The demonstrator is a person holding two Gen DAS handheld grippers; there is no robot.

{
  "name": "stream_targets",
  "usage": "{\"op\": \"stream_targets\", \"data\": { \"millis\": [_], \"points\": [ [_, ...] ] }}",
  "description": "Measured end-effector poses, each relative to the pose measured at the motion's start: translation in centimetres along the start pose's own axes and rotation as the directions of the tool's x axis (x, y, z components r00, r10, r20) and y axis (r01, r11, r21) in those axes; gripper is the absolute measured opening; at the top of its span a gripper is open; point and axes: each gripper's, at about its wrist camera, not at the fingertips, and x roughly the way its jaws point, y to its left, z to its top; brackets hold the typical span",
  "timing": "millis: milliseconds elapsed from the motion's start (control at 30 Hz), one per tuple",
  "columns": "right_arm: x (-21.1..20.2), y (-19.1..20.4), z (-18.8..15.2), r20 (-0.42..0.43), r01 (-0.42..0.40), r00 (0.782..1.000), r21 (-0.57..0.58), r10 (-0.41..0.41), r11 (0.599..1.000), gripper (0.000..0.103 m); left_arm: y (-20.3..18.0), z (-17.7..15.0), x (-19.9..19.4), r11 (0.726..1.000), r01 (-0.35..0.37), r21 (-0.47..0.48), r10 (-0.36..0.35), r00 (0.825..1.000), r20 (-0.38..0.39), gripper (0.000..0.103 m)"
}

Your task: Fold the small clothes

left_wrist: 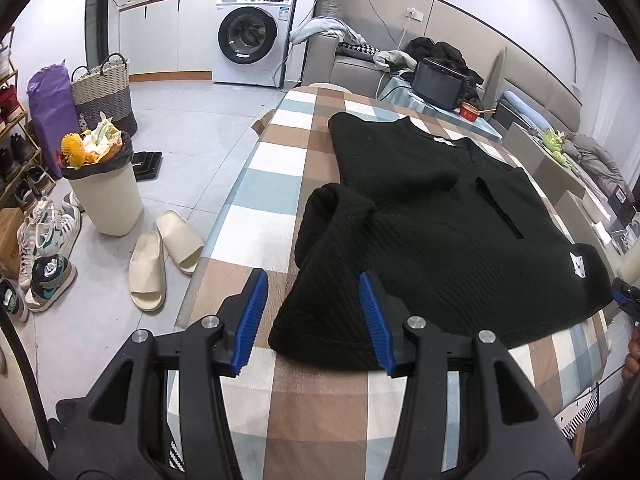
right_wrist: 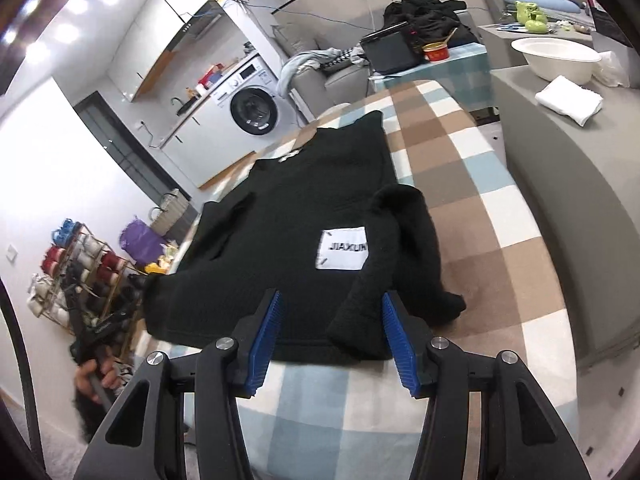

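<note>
A black knit sweater (left_wrist: 440, 216) lies flat on the checked tablecloth (left_wrist: 280, 200), with a white label at its hem. Both sleeves lie bunched along its sides. My left gripper (left_wrist: 312, 316) is open, its blue pads either side of the near left sleeve cuff (left_wrist: 320, 320), just above the cloth. In the right wrist view the sweater (right_wrist: 288, 216) shows a white patch (right_wrist: 342, 248). My right gripper (right_wrist: 330, 336) is open over the hem, beside the folded right sleeve (right_wrist: 404, 256). The right gripper also shows in the left wrist view (left_wrist: 628, 296).
On the floor to the left stand a full bin (left_wrist: 102, 184), slippers (left_wrist: 164, 256), shoes and a shoe rack (right_wrist: 80, 272). A sofa with clothes, a black device (left_wrist: 436, 80) and a red cup (right_wrist: 436, 51) lie beyond the table. A grey counter (right_wrist: 560, 168) with a white bowl stands right.
</note>
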Motion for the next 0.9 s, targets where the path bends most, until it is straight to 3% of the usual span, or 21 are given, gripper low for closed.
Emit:
{"op": "stream_targets", "data": {
  "millis": [167, 300, 500, 733, 767, 833, 900],
  "points": [
    [2.0, -1.2, 0.0, -0.038, 0.039, 0.999, 0.019, -0.038, 0.999, 0.053, -0.1, -0.6, -0.5, 1.000, -0.005, -0.009, 0.005, 1.000, -0.013, 0.045],
    [2.7, -1.7, 0.2, -0.045, 0.001, 0.999, 0.035, 0.000, 0.999, 0.046, 0.0, -0.9, -0.7, 1.000, 0.011, -0.013, -0.011, 1.000, -0.020, 0.045],
    [3.4, -0.5, 0.6, -0.062, -0.027, 0.998, -0.005, 0.026, 1.000, 0.046, -0.4, -1.5, 0.1, 0.998, 0.060, 0.008, -0.060, 0.997, -0.055, 0.045],
    [3.7, -1.0, 0.4, -0.064, -0.009, 0.998, 0.014, 0.009, 1.000, 0.046, -0.9, -0.3, 4.1, 0.999, 0.001, 0.048, 0.003, 0.996, -0.087, 0.044],
    [3.7, -1.1, 0.3, -0.063, -0.007, 0.998, 0.016, 0.008, 1.000, 0.046, -0.9, -0.2, 4.7, 0.999, -0.001, 0.044, 0.006, 0.995, -0.100, 0.042],
    [3.7, -1.2, 0.3, -0.062, 0.006, 0.998, 0.018, -0.005, 1.000, 0.044, -0.9, 0.0, 5.0, 0.999, 0.022, 0.036, -0.018, 0.994, -0.107, 0.019],
    [3.6, -0.9, 0.2, -0.063, 0.022, 0.998, -0.002, -0.022, 1.000, 0.021, -1.2, 0.2, 5.0, 0.998, 0.039, 0.054, -0.034, 0.994, -0.102, 0.009]
  ]
}}
